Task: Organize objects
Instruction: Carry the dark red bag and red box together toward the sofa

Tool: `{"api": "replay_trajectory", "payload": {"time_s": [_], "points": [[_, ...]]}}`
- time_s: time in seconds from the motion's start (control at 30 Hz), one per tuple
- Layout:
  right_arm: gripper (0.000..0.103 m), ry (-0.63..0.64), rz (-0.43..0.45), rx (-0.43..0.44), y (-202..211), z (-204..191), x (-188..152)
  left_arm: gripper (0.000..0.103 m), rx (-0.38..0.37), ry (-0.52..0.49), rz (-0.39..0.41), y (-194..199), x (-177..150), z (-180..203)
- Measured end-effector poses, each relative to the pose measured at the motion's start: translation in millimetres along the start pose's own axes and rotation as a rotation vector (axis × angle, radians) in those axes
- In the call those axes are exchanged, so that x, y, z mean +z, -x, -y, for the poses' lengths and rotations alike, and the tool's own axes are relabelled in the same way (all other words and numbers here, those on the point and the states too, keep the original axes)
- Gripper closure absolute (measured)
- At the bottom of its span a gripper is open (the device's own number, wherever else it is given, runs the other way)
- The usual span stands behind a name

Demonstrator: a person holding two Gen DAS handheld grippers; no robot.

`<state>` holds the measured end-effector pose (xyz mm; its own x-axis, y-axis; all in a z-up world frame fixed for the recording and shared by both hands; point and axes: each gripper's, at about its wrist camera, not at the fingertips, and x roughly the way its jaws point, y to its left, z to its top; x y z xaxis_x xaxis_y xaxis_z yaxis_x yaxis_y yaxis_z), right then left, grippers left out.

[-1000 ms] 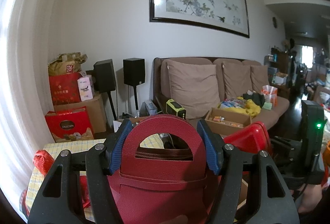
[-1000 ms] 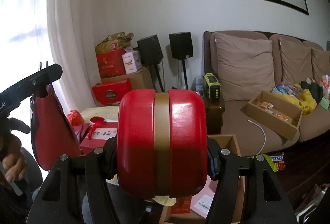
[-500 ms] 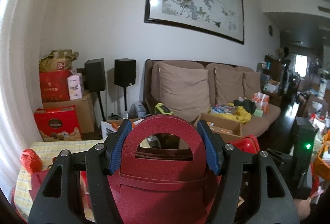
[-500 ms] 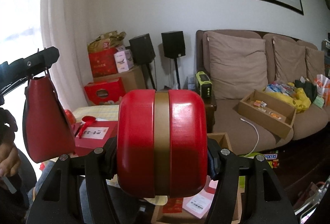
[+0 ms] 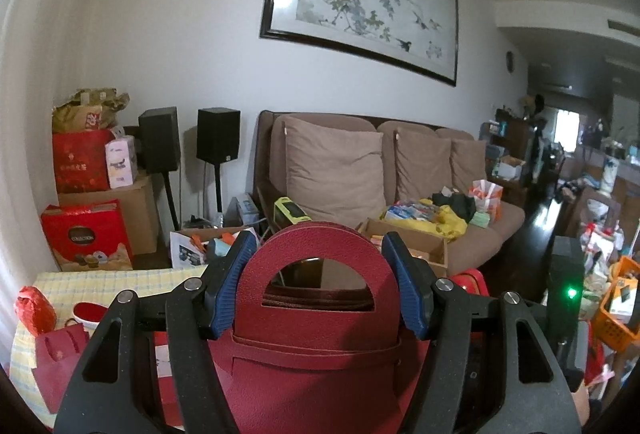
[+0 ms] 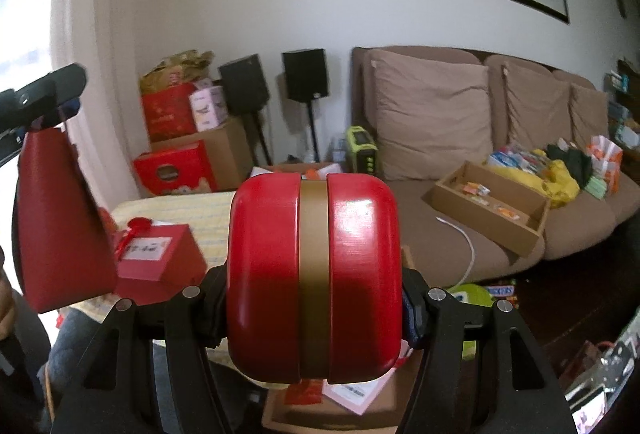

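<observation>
A dark red leather bag (image 5: 316, 362) hangs by its rounded handle from my left gripper (image 5: 318, 266), whose blue pads (image 5: 236, 274) press on both sides of the handle. In the right wrist view the same bag (image 6: 60, 226) hangs at the far left under the left gripper (image 6: 44, 94). My right gripper (image 6: 314, 298) is shut on a rounded red tin (image 6: 344, 274) with a gold band around its middle. The tin hides the right fingertips. An edge of the tin (image 5: 472, 280) shows to the right of the bag in the left wrist view.
Below stands a table with a yellow checked cloth (image 6: 200, 210) bearing a red gift box (image 6: 160, 254) and a small red paper bag (image 5: 60, 358). A brown sofa (image 6: 460, 246) holds a cardboard tray (image 6: 492, 210) and clutter. Stacked boxes (image 5: 88, 170) and speakers (image 5: 218, 134) line the wall.
Both views have swung a little to the right, so the room slides left in them. The bag and the tin stay gripped as before.
</observation>
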<state>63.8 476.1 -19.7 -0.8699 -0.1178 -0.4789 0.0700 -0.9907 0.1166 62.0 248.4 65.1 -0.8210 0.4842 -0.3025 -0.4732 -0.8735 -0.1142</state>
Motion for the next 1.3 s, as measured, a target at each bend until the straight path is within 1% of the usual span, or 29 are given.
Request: {"api": "replay_trajectory", "payload": {"time_s": [0.2,0.4,0.47,0.7,0.97,1.3], "points": [[0.039,-0.035,-0.017,-0.03,-2,16,-2,0.041,-0.009,0.018,-0.029,-15,-5,2],[0.039,-0.06,-0.03,-0.048,-5,28,-4,0.041,-0.001,-0.011,-0.048,-32,-5,10],[0.039,-0.061,-0.034,-0.051,-5,29,-5,0.041,-0.01,-0.006,-0.059,-36,-5,13],[0.039,-0.064,-0.044,-0.049,-9,31,-6,0.041,-0.039,-0.007,-0.077,-43,-5,23],[0.039,-0.077,-0.061,-0.038,-12,36,-9,0.041,-0.065,0.01,-0.12,-59,-11,31],[0.039,-0.089,-0.077,-0.05,-16,42,-10,0.041,-0.075,0.029,-0.196,-83,-26,34]]}}
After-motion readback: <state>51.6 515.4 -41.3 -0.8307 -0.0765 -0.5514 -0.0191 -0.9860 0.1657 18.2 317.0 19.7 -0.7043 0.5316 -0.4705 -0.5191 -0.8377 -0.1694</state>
